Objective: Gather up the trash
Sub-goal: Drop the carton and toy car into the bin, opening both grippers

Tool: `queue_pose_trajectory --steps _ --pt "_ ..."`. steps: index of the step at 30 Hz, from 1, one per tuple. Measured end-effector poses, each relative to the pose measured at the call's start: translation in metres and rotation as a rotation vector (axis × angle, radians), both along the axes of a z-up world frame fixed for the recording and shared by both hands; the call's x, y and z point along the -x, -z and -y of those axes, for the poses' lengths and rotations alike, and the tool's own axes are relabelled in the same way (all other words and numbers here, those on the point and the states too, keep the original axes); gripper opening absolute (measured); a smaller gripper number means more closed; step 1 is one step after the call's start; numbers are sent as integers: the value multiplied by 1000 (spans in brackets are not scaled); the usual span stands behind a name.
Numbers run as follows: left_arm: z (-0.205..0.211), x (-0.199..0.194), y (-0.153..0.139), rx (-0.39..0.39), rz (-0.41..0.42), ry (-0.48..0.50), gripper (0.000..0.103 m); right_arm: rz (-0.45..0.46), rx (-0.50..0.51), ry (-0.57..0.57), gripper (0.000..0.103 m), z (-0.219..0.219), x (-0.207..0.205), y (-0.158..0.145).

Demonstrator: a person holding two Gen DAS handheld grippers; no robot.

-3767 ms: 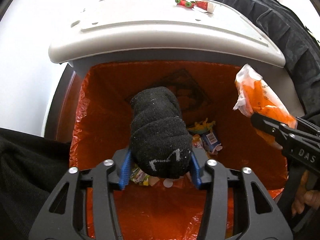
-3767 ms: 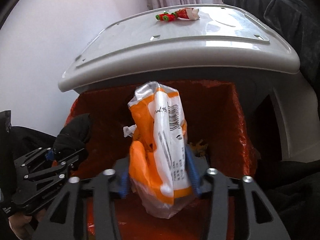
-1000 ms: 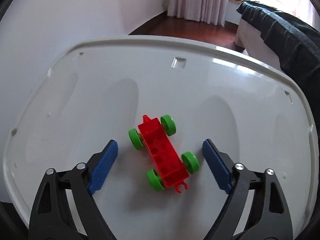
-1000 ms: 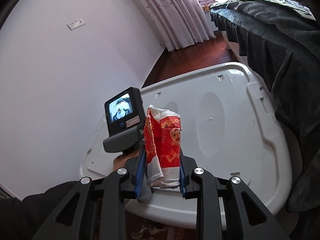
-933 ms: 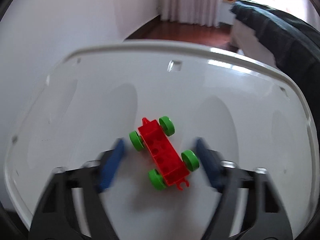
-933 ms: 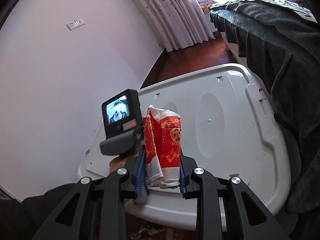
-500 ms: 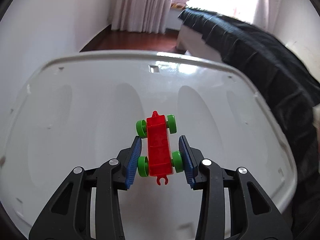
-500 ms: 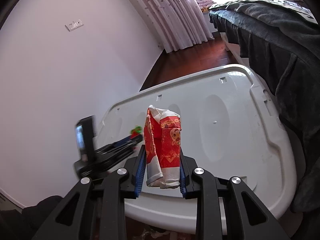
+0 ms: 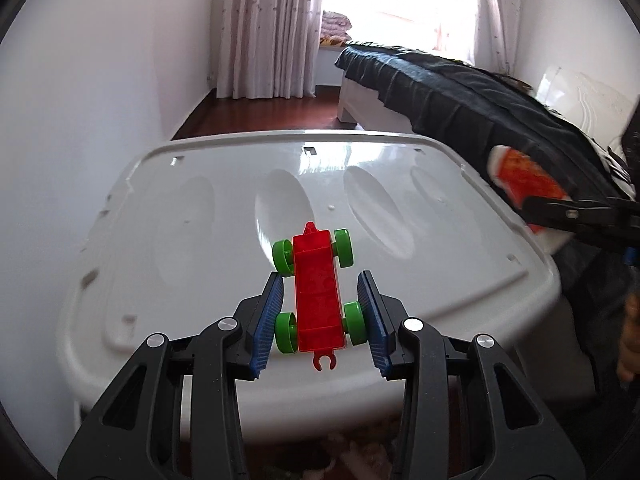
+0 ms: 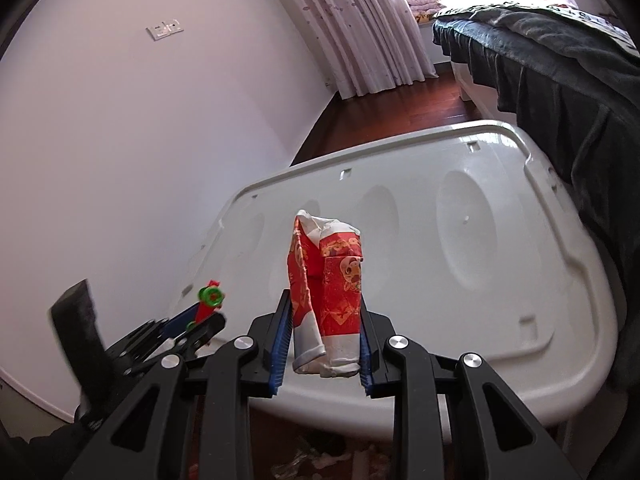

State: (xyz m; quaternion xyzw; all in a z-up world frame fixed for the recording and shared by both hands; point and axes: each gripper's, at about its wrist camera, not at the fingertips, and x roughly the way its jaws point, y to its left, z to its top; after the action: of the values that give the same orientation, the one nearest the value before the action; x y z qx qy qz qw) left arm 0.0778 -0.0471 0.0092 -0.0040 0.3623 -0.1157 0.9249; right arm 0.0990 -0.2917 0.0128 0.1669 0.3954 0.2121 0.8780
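The left gripper [image 9: 320, 312] held a red toy car [image 9: 318, 292] with green wheels, its blue pads [image 9: 267, 320] pressed against the rear pair of wheels on either side. The car pointed away from the camera, its front wheels clear of the fingers, and it appeared lifted above the white bin lid [image 9: 200, 232] rather than resting on it, though contact could not be ruled out from this view. In the right wrist view the same car [image 10: 209, 300] showed at the lower left, caught in the tips of the left gripper [image 10: 196, 320], just off the near left edge of the lid [image 10: 460, 240].

The right gripper [image 10: 322, 344] pinched a crumpled red and white wrapper [image 10: 330, 292] between its blue pads [image 10: 281, 344]; the wrapper stood upright, sticking up past the fingertips, in front of the lid. From the left wrist view the wrapper [image 9: 524, 184] appeared blurred at the right edge, clamped in the dark right gripper [image 9: 560, 216], beyond the lid's right rim.

Scraps of litter lay dim and blurred below the lid's near edge. Behind the lid stood a bed with a dark blanket [image 9: 460, 96], pale curtains [image 9: 268, 28], a white wall [image 10: 120, 140] with a socket plate [image 10: 165, 27], and a brown wooden floor [image 10: 384, 116].
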Motion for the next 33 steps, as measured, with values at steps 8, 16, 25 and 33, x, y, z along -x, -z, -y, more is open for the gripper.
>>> queue_pose_trajectory --steps 8,16,25,33 --pt "-13 104 8 -65 -50 4 38 -24 41 37 28 -28 107 38" --pt "-20 159 69 -90 -247 -14 38 -202 95 27 28 -62 167 104" --pt "-25 167 69 -97 -228 -28 38 -183 177 1 28 -72 176 109" --pt "-18 163 81 -147 -267 -32 66 -212 197 34 64 -72 171 117"
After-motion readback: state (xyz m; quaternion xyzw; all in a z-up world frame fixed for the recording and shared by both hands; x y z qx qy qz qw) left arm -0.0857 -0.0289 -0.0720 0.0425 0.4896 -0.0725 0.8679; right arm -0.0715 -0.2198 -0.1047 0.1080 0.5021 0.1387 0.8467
